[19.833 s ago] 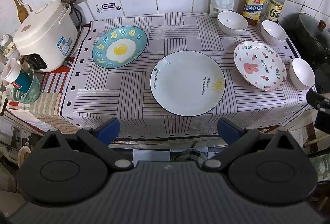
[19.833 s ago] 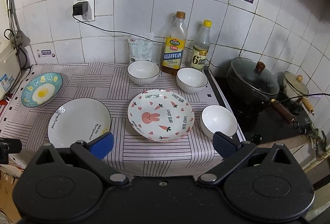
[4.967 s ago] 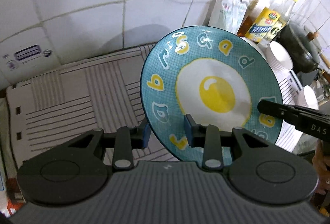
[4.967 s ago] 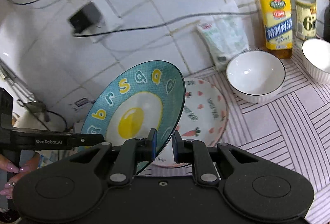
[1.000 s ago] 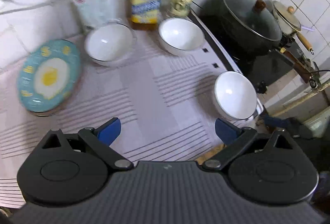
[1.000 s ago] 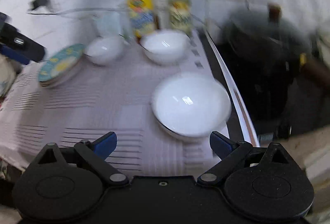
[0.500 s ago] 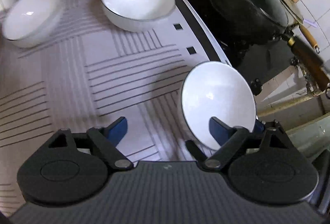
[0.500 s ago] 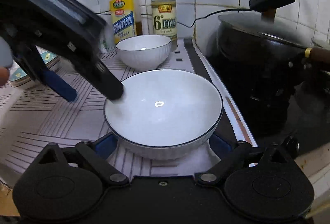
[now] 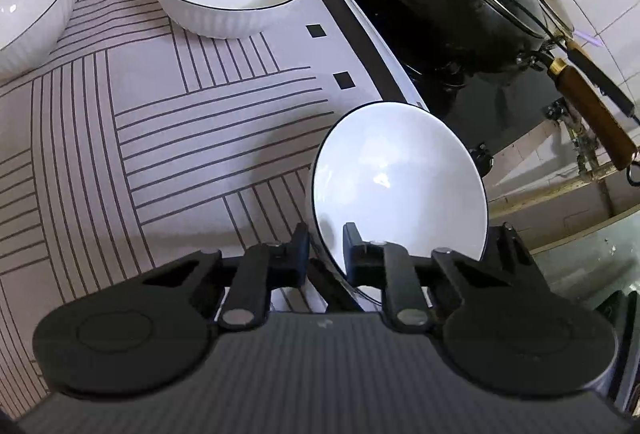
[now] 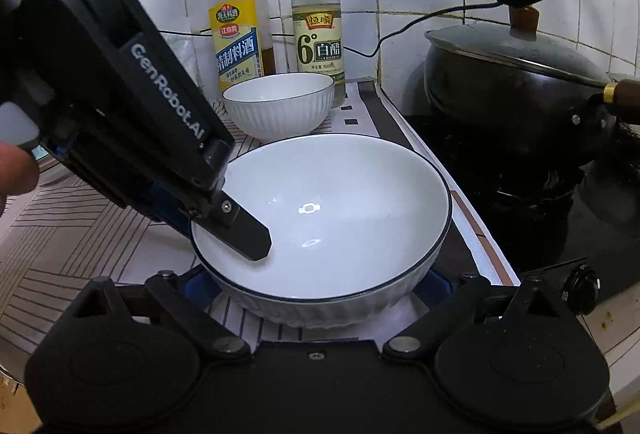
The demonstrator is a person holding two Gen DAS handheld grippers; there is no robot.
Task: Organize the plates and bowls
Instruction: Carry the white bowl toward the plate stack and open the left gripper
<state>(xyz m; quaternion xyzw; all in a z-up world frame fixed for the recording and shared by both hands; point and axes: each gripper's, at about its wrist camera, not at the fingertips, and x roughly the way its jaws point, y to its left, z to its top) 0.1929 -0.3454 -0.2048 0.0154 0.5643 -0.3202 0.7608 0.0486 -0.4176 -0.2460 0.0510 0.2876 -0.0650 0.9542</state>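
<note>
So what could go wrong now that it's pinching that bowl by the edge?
1. The left gripper has just closed its jaws on only the rim of the white bowl. A smooth rim could slip when lifted.
2. The bowl sits near the cloth's edge beside the stove, so a slip might send it off the counter.
3. The right gripper is open with its jaws on either side of the bowl's base and could get bumped on the lift.

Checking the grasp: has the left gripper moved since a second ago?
Yes. The left gripper came down toward the wok side and has just closed on the near bowl rim.
</note>
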